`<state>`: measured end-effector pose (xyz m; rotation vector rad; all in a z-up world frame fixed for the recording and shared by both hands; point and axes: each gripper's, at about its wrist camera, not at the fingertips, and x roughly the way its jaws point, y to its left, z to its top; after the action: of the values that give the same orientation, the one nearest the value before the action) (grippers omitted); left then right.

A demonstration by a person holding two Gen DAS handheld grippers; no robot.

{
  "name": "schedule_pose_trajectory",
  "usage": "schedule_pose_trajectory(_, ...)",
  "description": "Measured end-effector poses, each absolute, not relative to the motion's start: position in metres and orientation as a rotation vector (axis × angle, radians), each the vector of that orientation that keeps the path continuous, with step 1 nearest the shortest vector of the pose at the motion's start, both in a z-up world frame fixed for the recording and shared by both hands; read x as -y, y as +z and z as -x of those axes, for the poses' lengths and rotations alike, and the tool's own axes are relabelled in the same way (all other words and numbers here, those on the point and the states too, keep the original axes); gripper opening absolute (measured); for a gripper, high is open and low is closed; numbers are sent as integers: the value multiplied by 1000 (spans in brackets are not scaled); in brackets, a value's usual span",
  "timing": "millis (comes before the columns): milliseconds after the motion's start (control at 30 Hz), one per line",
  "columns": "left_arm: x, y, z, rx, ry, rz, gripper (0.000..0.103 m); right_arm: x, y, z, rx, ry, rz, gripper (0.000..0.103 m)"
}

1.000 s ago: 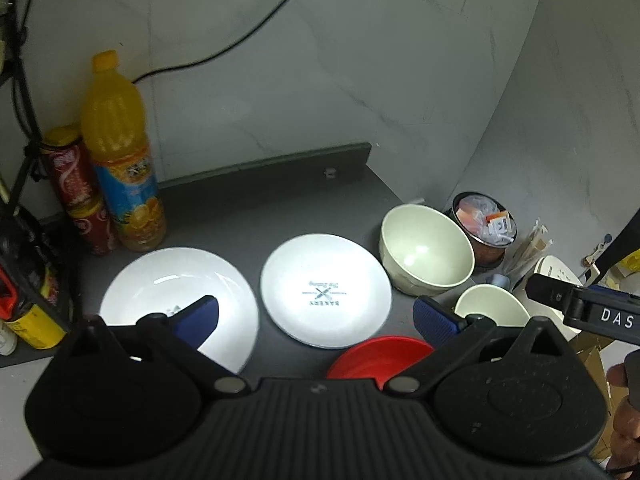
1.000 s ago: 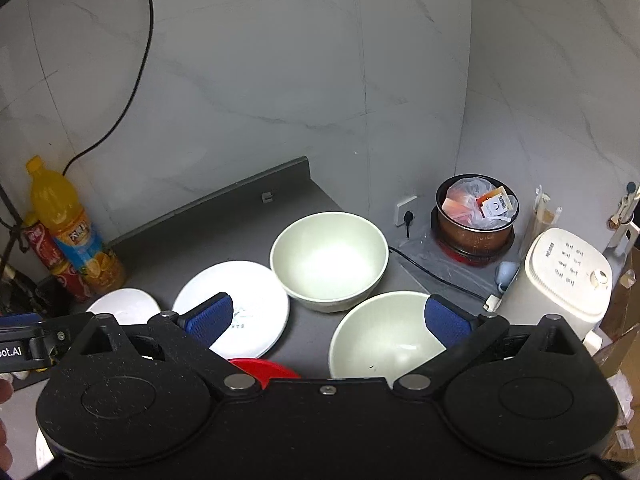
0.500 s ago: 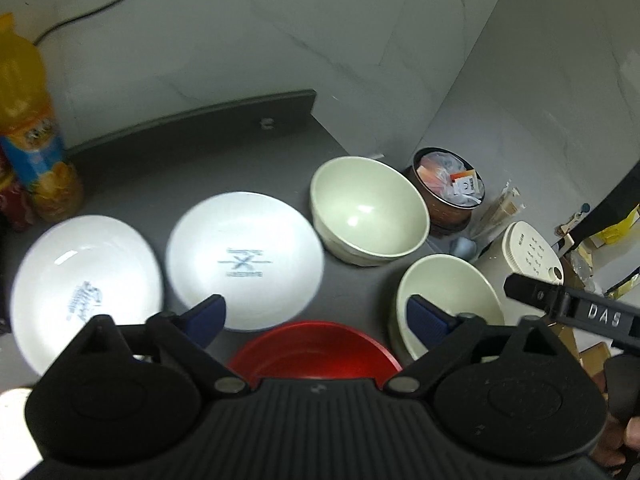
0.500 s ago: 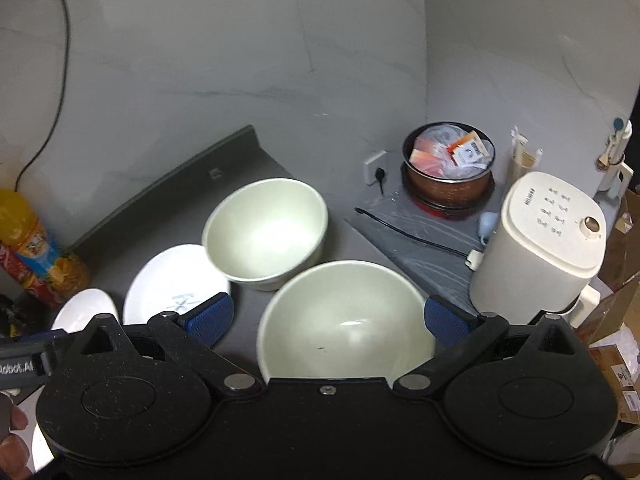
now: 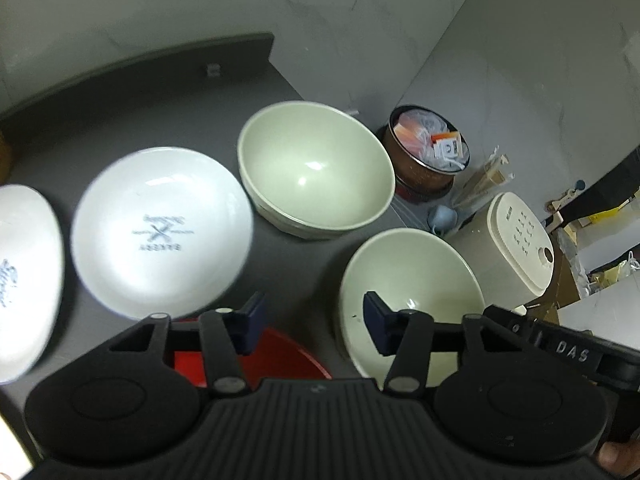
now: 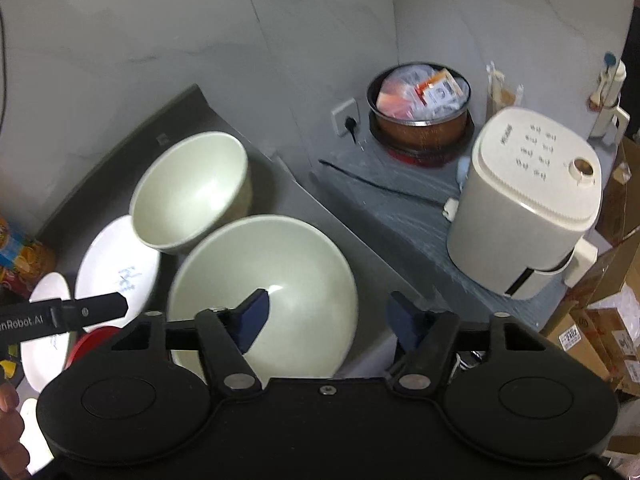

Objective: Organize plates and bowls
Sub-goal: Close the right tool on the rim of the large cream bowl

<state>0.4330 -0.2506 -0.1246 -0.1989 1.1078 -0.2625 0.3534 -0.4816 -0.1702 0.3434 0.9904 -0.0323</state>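
Two pale green bowls stand on the dark counter: a far one (image 5: 316,172) (image 6: 192,188) and a near one (image 5: 408,280) (image 6: 276,280) by the counter's right edge. Two white plates (image 5: 160,224) (image 5: 24,272) lie to the left, also in the right wrist view (image 6: 120,268). A red bowl (image 5: 276,356) sits nearest, partly hidden. My left gripper (image 5: 314,326) is open, its right finger over the near bowl's left rim. My right gripper (image 6: 330,320) is open, straddling the near bowl's right rim.
A brown pot (image 6: 420,112) full of packets, a white rice cooker (image 6: 528,196) and a black cable (image 6: 384,188) sit on a lower ledge to the right. Cardboard boxes (image 6: 600,320) stand at the far right. Bottles (image 6: 20,248) stand at the left.
Both grippers moved right and down toward the near green bowl. Both sets of jaws have narrowed but remain open around the bowl's rims.
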Motion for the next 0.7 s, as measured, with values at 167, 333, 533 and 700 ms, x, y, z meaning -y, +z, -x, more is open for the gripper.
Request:
schedule_pose_trajectory(167, 270, -140, -444, -1136, -263, 164, 49, 487, -193, -360, -1053, -19, -341, 50)
schedule_pose_trajectory(333, 283, -158, -458, -1190, -250, 161, 40, 488, -208, -367, -1077, 4, -331, 44)
schedule_pose_trajectory(533, 295, -180, -467, -1251, -236, 171, 28, 486, -224, -373, -1113, 40, -306, 36)
schedule_pose_trajectory(700, 311, -191, -469, -1267, -217, 101, 17, 485, -230, -376, -1113, 73, -324, 24)
